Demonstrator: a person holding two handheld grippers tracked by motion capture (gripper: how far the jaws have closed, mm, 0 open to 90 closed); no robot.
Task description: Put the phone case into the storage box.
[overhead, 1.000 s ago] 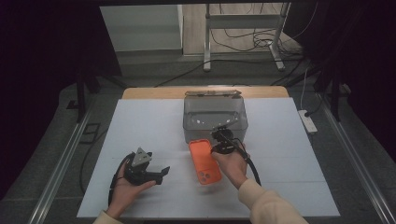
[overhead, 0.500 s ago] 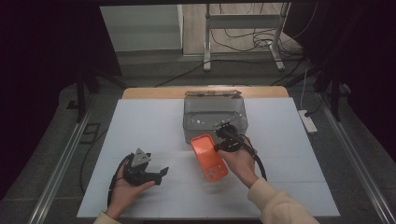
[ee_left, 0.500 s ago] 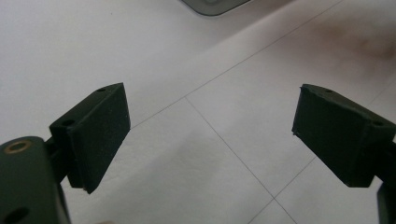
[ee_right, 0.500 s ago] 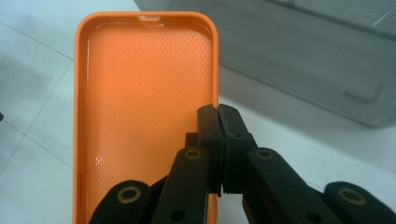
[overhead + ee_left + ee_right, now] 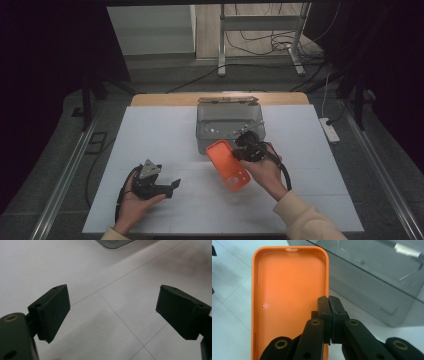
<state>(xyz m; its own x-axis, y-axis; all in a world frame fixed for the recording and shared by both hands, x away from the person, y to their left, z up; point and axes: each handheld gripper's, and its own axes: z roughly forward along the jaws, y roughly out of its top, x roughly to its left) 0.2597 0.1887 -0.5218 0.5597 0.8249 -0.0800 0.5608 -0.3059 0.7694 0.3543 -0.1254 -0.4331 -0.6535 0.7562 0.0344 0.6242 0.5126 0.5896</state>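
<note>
High view: we see the right claw [image 5: 246, 150] holding an orange phone case [image 5: 228, 164] lifted off the white tabletop [image 5: 310, 200], just in front of a grey box [image 5: 229, 125]; the left claw [image 5: 172, 186] rests apart on the near left. Left claw view: its jaws stand wide with bare tabletop between them. Right claw view: the jaws are clamped on the case's right rim [image 5: 287, 300], the box just beside it.
</note>
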